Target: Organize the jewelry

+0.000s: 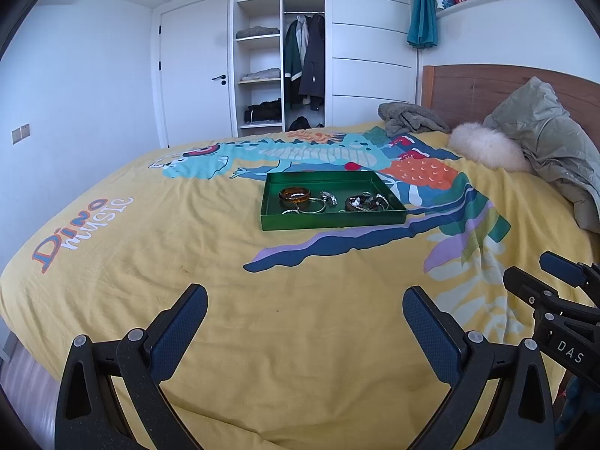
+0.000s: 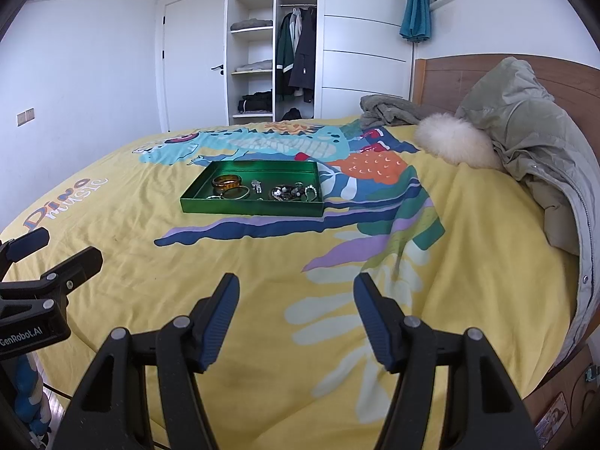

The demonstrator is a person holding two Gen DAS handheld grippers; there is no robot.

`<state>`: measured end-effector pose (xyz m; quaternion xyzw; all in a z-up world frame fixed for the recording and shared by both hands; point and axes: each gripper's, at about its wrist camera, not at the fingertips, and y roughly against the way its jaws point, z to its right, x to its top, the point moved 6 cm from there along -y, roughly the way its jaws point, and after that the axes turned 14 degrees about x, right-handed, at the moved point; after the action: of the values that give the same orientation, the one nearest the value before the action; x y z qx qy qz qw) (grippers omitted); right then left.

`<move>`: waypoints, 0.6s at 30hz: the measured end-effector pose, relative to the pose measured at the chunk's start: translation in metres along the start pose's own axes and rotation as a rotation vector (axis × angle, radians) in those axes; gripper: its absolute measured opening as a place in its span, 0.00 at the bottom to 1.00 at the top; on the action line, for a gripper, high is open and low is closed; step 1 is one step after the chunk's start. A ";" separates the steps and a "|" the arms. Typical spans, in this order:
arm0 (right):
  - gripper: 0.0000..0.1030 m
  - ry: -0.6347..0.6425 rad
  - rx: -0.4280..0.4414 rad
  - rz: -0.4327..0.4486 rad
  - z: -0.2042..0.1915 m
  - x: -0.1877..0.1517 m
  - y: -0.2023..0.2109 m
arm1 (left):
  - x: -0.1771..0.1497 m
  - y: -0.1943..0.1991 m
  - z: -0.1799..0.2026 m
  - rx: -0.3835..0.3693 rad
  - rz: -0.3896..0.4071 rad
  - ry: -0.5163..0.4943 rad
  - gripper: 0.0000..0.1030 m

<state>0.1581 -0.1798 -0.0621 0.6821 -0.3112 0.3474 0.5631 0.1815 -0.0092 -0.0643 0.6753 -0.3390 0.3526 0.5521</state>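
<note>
A green tray (image 1: 330, 220) (image 2: 247, 208) lies on the yellow bedspread, well ahead of both grippers. Inside it are an amber bangle (image 1: 294, 194) (image 2: 226, 181), a thin metal bangle (image 1: 312, 206) (image 2: 235, 192), a small silver piece (image 1: 329, 198) (image 2: 257, 186) and a heap of mixed jewelry (image 1: 365, 202) (image 2: 294, 192). My left gripper (image 1: 305, 309) hovers open over the near part of the bed, nothing between its fingers. My right gripper (image 2: 296, 296) is also open and empty. Each gripper shows at the edge of the other's view: the right gripper (image 1: 536, 275), the left gripper (image 2: 63, 249).
A green-grey jacket (image 2: 532, 146) with a white fur trim (image 2: 453, 144) and a grey blanket (image 2: 386, 110) lie near the wooden headboard (image 2: 442, 78). An open white wardrobe (image 2: 273, 56) and a door (image 2: 195, 56) stand beyond the bed.
</note>
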 end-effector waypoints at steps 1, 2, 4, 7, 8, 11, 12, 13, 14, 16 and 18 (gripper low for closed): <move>0.60 0.000 0.000 0.000 0.000 0.000 0.000 | 0.000 0.000 0.000 0.000 0.000 0.000 0.99; 0.60 0.000 0.001 0.000 0.000 0.000 0.000 | 0.000 0.000 0.000 0.000 -0.001 0.001 0.99; 0.60 0.001 0.001 0.000 0.000 0.000 0.000 | 0.000 0.000 0.000 -0.001 -0.001 0.000 0.99; 0.60 -0.001 0.001 0.000 0.000 0.000 0.000 | 0.000 0.000 0.000 0.001 -0.002 0.000 0.99; 0.60 0.000 0.000 0.000 0.000 0.000 0.000 | 0.000 0.000 0.000 0.001 -0.002 0.001 0.99; 0.60 0.000 0.001 0.000 0.000 0.000 0.000 | 0.000 0.001 0.000 0.001 -0.001 0.001 0.99; 0.60 0.000 0.001 0.000 0.000 0.000 0.000 | 0.000 0.001 0.001 -0.001 -0.002 0.000 0.99; 0.60 0.001 0.000 0.000 0.000 0.000 0.000 | 0.000 0.001 0.001 -0.001 -0.001 0.000 0.99; 0.60 0.000 0.000 0.000 0.000 0.000 0.000 | -0.001 0.002 0.001 -0.002 -0.001 -0.002 0.99; 0.60 0.000 0.000 0.000 0.000 0.000 0.000 | -0.001 0.003 0.002 -0.003 -0.002 -0.003 0.99; 0.60 0.000 0.000 -0.001 0.000 0.000 0.000 | -0.001 0.003 0.001 -0.004 -0.003 -0.005 0.99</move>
<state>0.1579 -0.1800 -0.0622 0.6823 -0.3111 0.3472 0.5632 0.1788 -0.0107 -0.0639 0.6756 -0.3399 0.3493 0.5532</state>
